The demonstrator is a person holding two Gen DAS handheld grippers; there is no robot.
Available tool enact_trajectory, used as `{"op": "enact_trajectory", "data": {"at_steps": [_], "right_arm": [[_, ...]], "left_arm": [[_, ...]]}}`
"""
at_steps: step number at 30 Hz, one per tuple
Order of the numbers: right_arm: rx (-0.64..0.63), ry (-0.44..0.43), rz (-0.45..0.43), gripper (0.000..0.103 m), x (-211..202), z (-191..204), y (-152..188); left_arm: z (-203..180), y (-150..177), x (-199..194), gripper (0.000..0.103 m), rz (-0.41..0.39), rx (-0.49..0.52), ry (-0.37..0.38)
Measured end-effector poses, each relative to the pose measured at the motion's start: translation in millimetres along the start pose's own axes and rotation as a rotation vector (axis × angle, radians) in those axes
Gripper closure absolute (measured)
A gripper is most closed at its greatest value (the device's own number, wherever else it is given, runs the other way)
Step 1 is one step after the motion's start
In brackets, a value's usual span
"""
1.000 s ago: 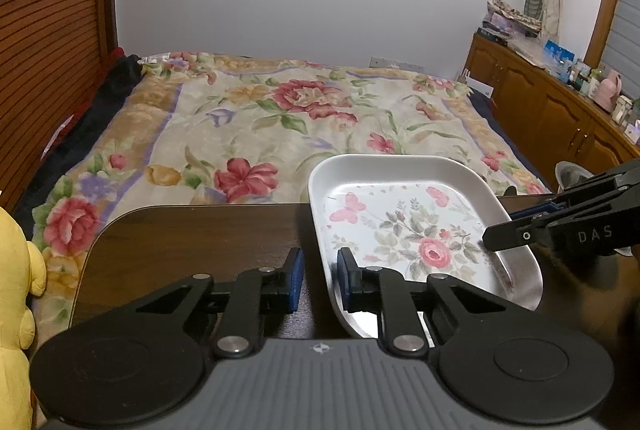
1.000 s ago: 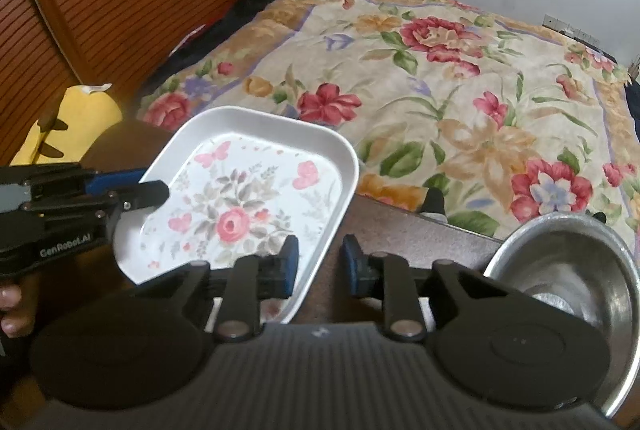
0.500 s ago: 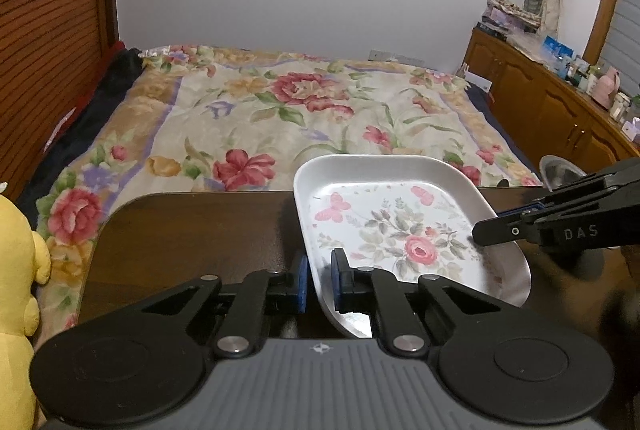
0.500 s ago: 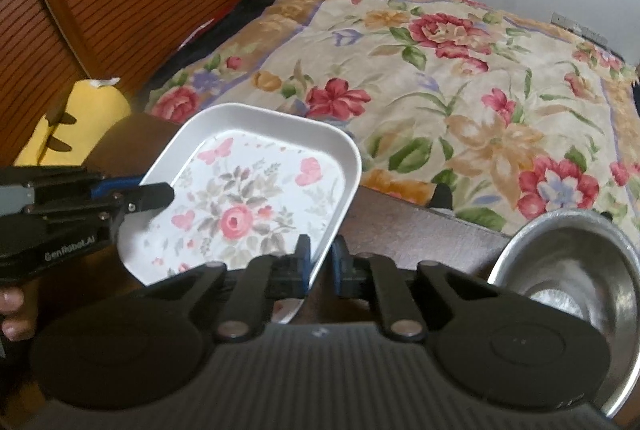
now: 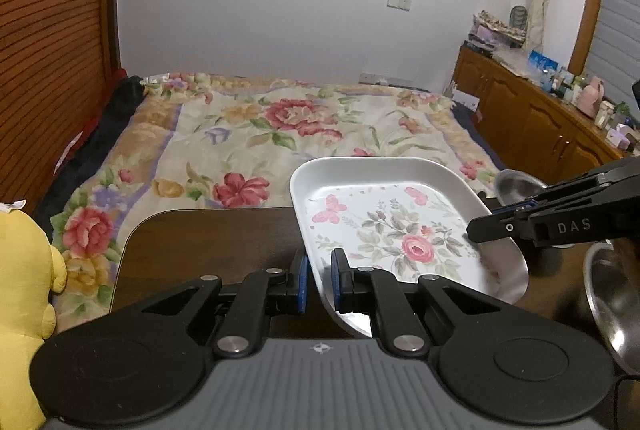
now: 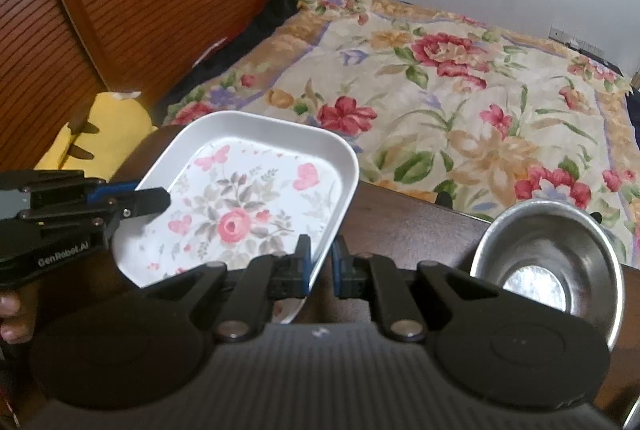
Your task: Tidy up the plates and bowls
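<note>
A white rectangular plate (image 5: 394, 226) with a rose and butterfly print is held up off the dark wooden table (image 5: 208, 242), tilted. My left gripper (image 5: 319, 280) is shut on its left rim. My right gripper (image 6: 320, 264) is shut on its right rim; the plate (image 6: 256, 206) fills the left of the right wrist view. Each gripper shows in the other's view, the right gripper (image 5: 496, 226) and the left gripper (image 6: 136, 200). A steel bowl (image 6: 548, 266) stands on the table to the right of the right gripper; it also shows in the left wrist view (image 5: 518, 184).
A bed with a flowered cover (image 5: 288, 134) lies beyond the table's far edge. A yellow plush toy (image 5: 20, 290) sits left of the table. Another steel bowl's rim (image 5: 608, 306) shows at the far right. Wooden cabinets (image 5: 532, 126) line the right wall.
Both grippers closed onto the plate's opposite rims and the plate rose off the table, tilting up.
</note>
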State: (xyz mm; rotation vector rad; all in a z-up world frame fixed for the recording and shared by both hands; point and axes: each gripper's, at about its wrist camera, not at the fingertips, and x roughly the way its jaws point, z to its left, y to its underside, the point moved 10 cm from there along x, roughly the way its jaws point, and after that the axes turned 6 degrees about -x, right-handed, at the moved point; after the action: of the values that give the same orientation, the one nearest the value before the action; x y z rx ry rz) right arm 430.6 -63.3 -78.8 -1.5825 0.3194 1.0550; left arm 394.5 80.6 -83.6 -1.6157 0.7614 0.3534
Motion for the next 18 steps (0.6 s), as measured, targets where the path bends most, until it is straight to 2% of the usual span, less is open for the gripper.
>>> {"op": "enact_trajectory", "data": {"at_steps": [18], "right_arm": [[-0.008,0.019,-0.088,0.091,-59,23,11]], "left_arm": [[-20,5,-68,0.089,-0.073,0.048,0.011]]}}
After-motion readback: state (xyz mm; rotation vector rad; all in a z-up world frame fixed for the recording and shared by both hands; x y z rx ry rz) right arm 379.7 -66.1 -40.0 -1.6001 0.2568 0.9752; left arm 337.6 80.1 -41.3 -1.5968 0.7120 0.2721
